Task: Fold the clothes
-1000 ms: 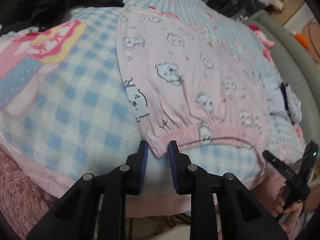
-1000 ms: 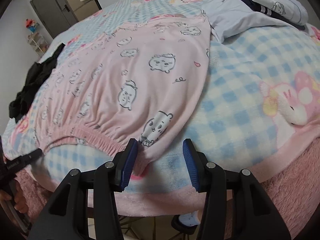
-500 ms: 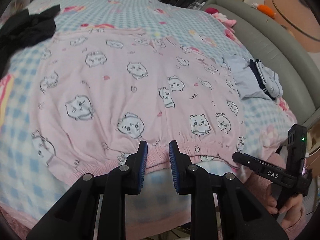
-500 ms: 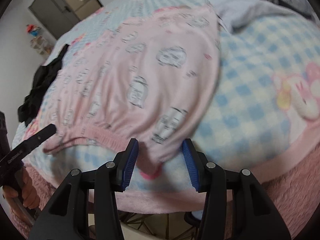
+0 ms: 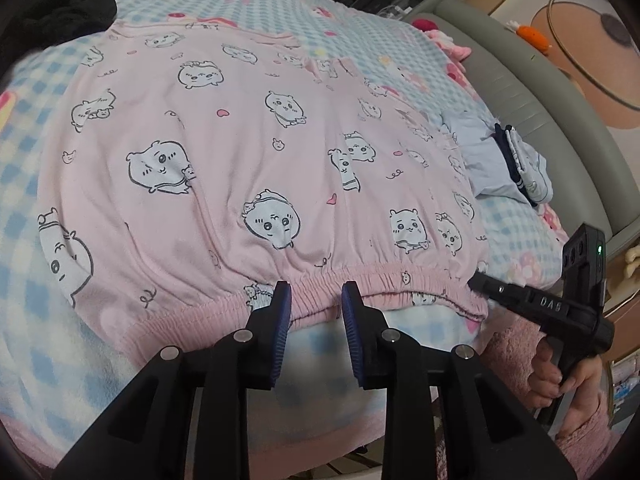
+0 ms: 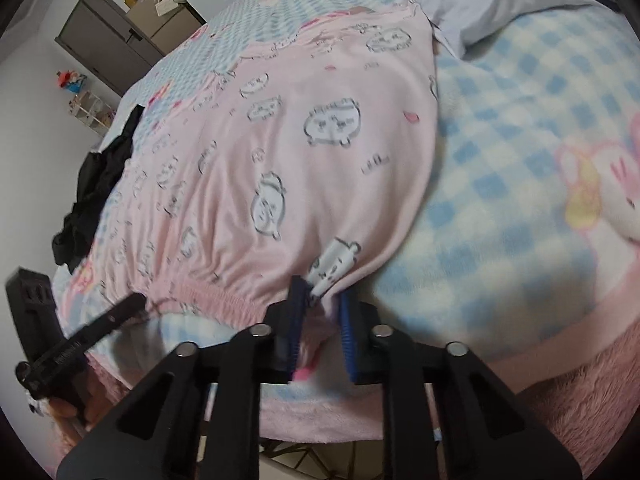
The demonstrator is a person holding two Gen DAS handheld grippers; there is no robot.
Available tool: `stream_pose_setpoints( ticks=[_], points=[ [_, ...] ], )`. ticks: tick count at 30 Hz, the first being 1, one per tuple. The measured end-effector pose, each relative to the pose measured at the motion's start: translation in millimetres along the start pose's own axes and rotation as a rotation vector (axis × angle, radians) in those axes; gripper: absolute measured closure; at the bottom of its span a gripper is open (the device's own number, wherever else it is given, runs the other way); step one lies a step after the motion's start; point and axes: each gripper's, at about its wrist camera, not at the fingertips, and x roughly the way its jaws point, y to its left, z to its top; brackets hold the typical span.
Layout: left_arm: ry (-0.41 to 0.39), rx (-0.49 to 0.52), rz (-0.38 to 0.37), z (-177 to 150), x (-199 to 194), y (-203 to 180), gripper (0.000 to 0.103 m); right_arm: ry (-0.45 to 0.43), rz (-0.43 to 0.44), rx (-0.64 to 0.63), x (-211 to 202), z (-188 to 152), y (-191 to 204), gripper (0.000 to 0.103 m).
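Between the blue pads of the right gripper [image 6: 322, 308] sits the near corner of the pink pyjama bottoms [image 6: 288, 168], where the gathered waistband meets the side edge. Its jaws have just been closing, and in the blurred right wrist view they stand narrow with a fold of printed cloth bunched between them; they look to be pinching that corner, though the blur leaves some doubt about how much fabric is caught. The left gripper [image 5: 314, 304] is further along the same waistband [image 5: 360, 280], towards its middle. Its jaws have just been opening a little and are slightly spread, tips at the elastic hem, with no cloth pressed between the pads.

Outward from both, the pyjama bottoms lie spread flat on the blue checked blanket [image 5: 48, 128] of the bed, waistband towards the near edge, legs running away. A black garment [image 5: 68, 12] lies past the far left corner, and a folded pale blue piece [image 5: 496, 160] lies just beside the right side.

The main risk, as I judge it, is an uneven lift: with one corner held and the other gripper not yet biting, raising now would drag the cloth askew and wrinkle it. A shallow pinch on the stretchy elastic could also slip free. The right gripper might further have caught the fleecy blanket beneath, pulling it up with the garment.
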Motion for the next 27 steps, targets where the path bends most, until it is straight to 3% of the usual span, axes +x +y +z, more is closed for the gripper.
stream_pose_setpoints(
  ticks=[4,9,14,17,21,23,25,27],
  points=[
    [-0.002,-0.004,-0.017,1.9,-1.0,1.4,0.074,-0.017,0.036,-0.060,-4.6,25.4,23.8,0.095],
    [-0.015,0.003,-0.040,1.8,-4.1,2.0,0.074,-0.019,0.092,-0.201,10.5,53.3,80.6,0.095],
    [-0.020,0.011,-0.071,2.1,-6.9,1.2,0.074,0.129,0.108,-0.271,69.3,44.3,117.0,0.090],
    [-0.006,-0.016,-0.114,2.2,-6.2,2.6,0.074,0.114,0.130,-0.263,67.6,38.9,116.0,0.084],
    [0.014,-0.065,-0.213,13.7,-3.4,-1.4,0.074,0.038,0.226,-0.139,29.6,39.2,90.5,0.075],
    [0.012,-0.049,-0.243,24.7,-2.2,-10.8,0.074,-0.009,0.208,-0.112,11.6,35.4,74.7,0.075],
    [0.043,-0.049,-0.272,35.2,8.1,-21.0,0.064,-0.028,0.176,-0.114,3.8,26.0,64.1,0.075],
    [0.075,-0.043,-0.282,43.3,20.1,-31.2,0.061,-0.022,0.154,-0.128,2.8,14.7,59.3,0.074]
  ],
)
